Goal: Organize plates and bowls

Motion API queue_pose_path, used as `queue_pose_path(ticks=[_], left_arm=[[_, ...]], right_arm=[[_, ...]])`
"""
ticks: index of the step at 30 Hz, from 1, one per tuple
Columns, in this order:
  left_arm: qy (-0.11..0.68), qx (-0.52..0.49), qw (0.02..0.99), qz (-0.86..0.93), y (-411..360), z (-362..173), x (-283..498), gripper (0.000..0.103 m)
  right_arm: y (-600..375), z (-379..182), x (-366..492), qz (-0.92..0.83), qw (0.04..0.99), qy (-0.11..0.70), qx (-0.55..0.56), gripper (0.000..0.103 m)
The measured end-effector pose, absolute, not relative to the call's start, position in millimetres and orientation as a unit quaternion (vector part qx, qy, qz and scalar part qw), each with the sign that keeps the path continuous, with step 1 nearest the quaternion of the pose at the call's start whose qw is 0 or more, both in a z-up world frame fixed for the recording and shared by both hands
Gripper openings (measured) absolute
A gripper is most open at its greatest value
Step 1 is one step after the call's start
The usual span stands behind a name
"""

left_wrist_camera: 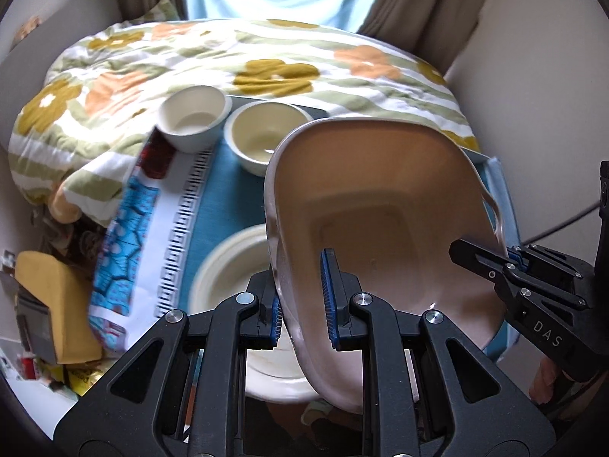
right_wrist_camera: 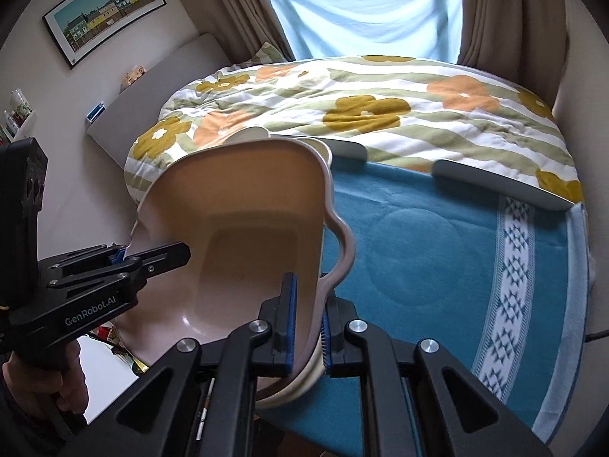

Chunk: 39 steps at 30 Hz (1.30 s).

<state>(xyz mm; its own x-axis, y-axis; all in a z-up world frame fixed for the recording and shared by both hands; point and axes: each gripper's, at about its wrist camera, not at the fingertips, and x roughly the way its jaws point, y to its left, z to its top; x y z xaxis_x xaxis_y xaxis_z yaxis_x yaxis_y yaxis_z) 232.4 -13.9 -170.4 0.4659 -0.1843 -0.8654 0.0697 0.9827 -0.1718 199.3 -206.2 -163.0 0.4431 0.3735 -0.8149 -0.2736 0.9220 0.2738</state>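
Pink rectangular dish (left_wrist_camera: 380, 209) held tilted above the teal towel (right_wrist_camera: 437, 251), both grippers pinching opposite walls: left gripper (left_wrist_camera: 304, 301) clamped on 1 side, right gripper (right_wrist_camera: 307, 320) on the other. Cream plate (left_wrist_camera: 228, 262) lies on the towel under it; 2 small bowls (left_wrist_camera: 194, 116) (left_wrist_camera: 266, 133) sit behind, near the floral duvet (left_wrist_camera: 266, 61)

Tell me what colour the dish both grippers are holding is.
Pale pink dish, held by left gripper and right gripper; clearest in the right wrist view.
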Motion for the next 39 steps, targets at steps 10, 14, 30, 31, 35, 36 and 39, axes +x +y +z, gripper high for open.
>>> queue_pose_path(ticks=[10,14,30,31,35,36,39], left_arm=[[0.534,-0.028,0.831,-0.154,-151,-194,203,0.015],[0.545,-0.022,0.818,-0.183,-193,-215,198,0.015],[0.559,0.007,0.801,-0.212,-237,-295,213,0.015],[0.558,0.008,0.802,-0.213,-235,-296,215,0.015],[0.557,0.011,0.803,-0.212,-233,-300,218,0.015],[0.555,0.012,0.804,-0.213,-233,-301,219,0.015],[0.55,0.024,0.807,-0.213,-235,-302,218,0.016]], right_arm=[[-316,-175,147,0.112,0.857,0.496,0.082,0.01],[-350,-189,135,0.078,0.853,0.508,0.096,0.01],[-391,-267,131,0.042,0.854,0.506,0.116,0.01],[-391,-268,130,0.043,0.854,0.505,0.117,0.01],[-391,-273,129,0.045,0.853,0.505,0.122,0.01],[-391,-274,130,0.045,0.853,0.505,0.123,0.01],[-392,-274,130,0.045,0.852,0.506,0.129,0.01]])
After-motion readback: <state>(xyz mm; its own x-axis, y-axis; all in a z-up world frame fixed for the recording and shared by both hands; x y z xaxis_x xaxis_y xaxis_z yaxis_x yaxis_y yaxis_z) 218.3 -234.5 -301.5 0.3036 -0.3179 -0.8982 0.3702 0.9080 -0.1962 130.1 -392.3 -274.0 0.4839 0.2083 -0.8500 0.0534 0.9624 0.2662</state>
